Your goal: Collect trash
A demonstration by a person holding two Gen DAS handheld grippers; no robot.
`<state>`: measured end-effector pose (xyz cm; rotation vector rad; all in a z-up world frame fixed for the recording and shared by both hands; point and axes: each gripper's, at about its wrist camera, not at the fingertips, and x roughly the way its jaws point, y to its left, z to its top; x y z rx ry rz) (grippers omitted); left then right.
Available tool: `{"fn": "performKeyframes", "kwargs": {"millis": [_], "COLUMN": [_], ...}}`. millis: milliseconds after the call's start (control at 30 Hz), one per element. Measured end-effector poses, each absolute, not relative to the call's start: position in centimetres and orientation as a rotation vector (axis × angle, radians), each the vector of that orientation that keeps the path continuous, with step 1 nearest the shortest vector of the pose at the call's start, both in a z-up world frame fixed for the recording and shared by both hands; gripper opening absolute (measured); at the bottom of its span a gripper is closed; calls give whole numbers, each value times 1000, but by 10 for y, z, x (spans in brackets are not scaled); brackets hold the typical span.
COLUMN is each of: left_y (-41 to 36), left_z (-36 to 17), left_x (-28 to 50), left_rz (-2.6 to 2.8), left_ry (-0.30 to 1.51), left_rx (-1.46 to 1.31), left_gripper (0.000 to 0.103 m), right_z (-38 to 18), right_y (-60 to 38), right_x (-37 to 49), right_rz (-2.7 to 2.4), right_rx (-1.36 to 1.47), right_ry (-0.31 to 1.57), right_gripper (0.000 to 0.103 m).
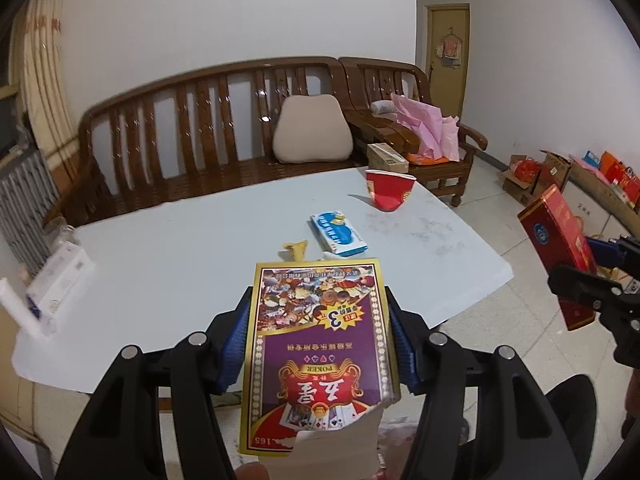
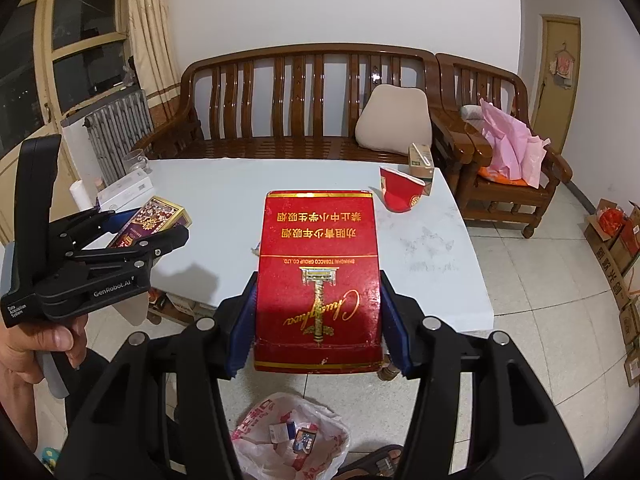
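My left gripper (image 1: 318, 320) is shut on a purple and gold poker card box (image 1: 320, 352), held above the table's near edge; the box also shows in the right wrist view (image 2: 154, 220). My right gripper (image 2: 318, 304) is shut on a red cigarette carton (image 2: 318, 280), held above the floor beside the table; the carton also shows in the left wrist view (image 1: 560, 248). A red paper cup (image 1: 388, 194) lies tipped on the white table (image 1: 160, 272). A blue and white packet (image 1: 338, 232) and a small yellow scrap (image 1: 296, 249) lie near the table's middle. An open plastic trash bag (image 2: 292, 436) sits on the floor below my right gripper.
A wooden bench (image 1: 200, 132) with a beige cushion (image 1: 312, 128) stands behind the table. An armchair holds pink plastic (image 1: 428, 128). White boxes (image 1: 60, 280) sit at the table's left edge. Cardboard boxes (image 1: 560, 176) line the right wall. A radiator (image 2: 116, 128) is at the left.
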<state>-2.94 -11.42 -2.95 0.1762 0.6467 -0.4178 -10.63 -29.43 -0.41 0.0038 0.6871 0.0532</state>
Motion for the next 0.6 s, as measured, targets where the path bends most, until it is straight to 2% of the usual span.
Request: {"fn": "performKeyframes", "kwargs": {"millis": [267, 600], "left_y": [-106, -104], "left_z": [-42, -91], "left_x": [-60, -96], "left_rz": [-417, -451], "left_ry": [634, 714], "left_rx": [176, 155], "left_gripper": [58, 58], "right_z": [-16, -49], "right_y": [-277, -272], "right_x": [-139, -161], "right_rz": [44, 4], "right_rx": [-26, -19], "right_ry": [664, 684], "right_gripper": [53, 53]}}
